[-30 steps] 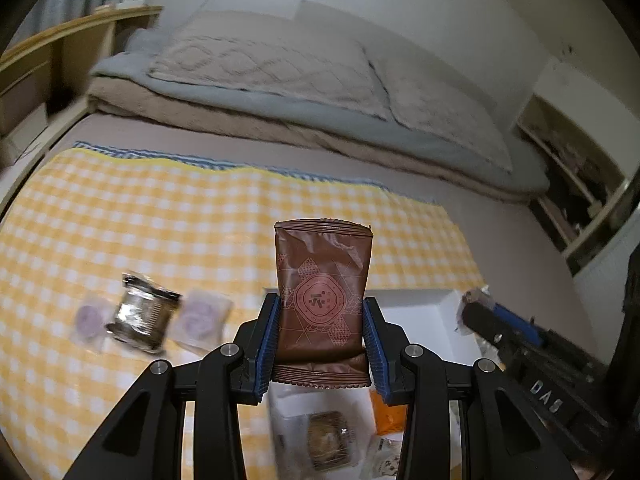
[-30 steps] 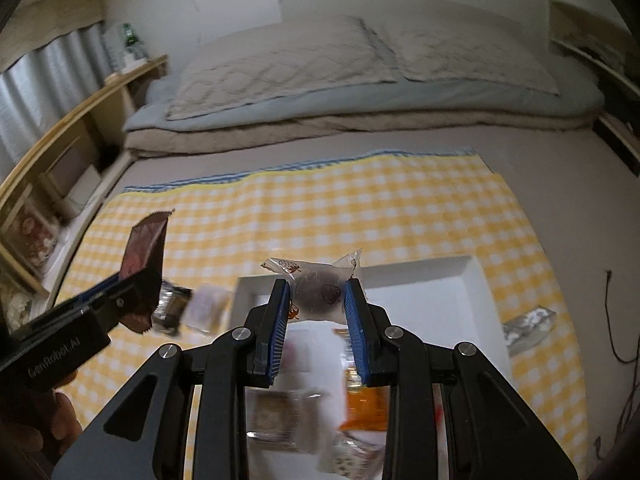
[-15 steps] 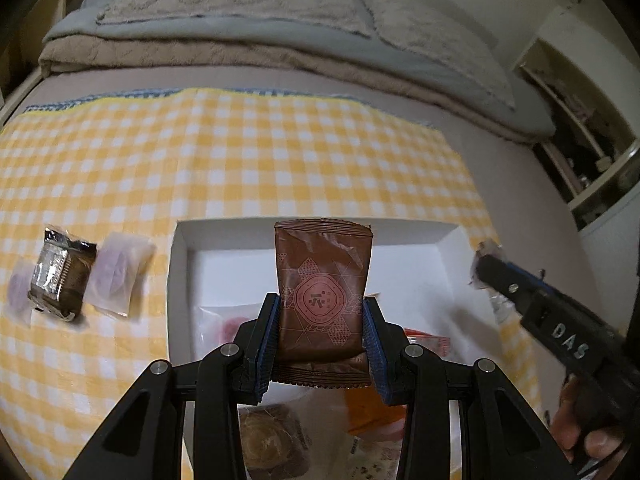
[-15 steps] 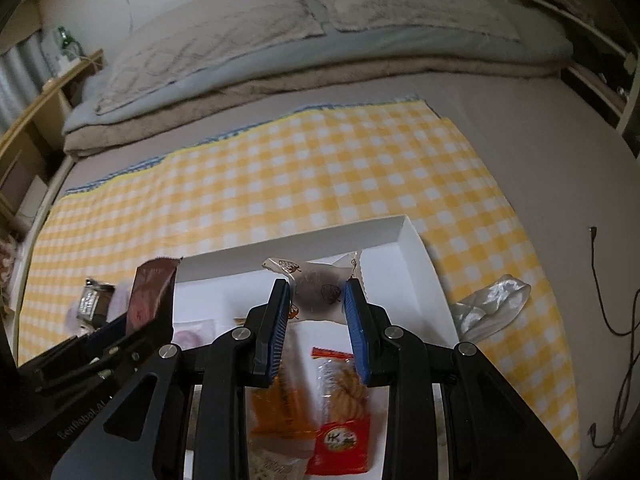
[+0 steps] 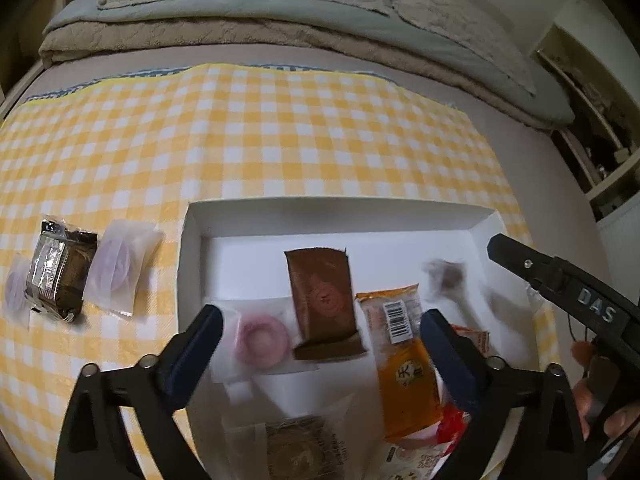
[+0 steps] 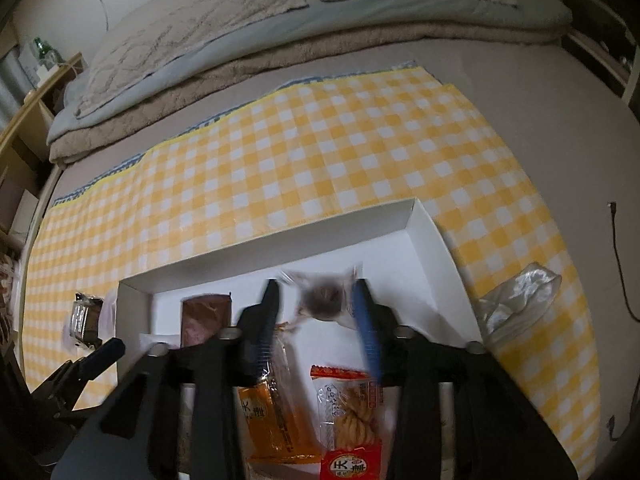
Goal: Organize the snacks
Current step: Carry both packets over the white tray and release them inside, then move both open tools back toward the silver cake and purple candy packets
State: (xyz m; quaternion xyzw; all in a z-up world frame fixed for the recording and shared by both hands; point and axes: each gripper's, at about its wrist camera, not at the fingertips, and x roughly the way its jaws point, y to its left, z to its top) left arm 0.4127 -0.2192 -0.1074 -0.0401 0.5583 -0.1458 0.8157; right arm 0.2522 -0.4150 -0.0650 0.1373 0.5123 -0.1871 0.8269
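A white box (image 5: 332,210) lies on the yellow checked cloth (image 5: 280,128). My left gripper (image 5: 320,328) is open above it; the brown packet (image 5: 322,298) lies loose in the box, below the jaws. My right gripper (image 6: 316,308) is open; a clear-wrapped dark round snack (image 6: 324,294), blurred, is between its spread fingers over the box (image 6: 432,232). The same snack shows blurred in the left wrist view (image 5: 446,276). The box also holds a pink round snack (image 5: 262,340), an orange packet (image 5: 404,356) and a red-labelled cracker packet (image 6: 348,412).
Outside the box on the left lie a dark foil-wrapped snack (image 5: 60,276) and two pale purple wrapped snacks (image 5: 120,268). A crumpled clear wrapper (image 6: 516,300) lies right of the box. Folded bedding and pillows (image 5: 260,4) lie beyond the cloth. Shelves stand at both sides.
Both grippers have opened. The brown packet has dropped from my left gripper into the box. The dark round snack has left my right gripper's grip and blurs with motion. Both cameras moved lower.
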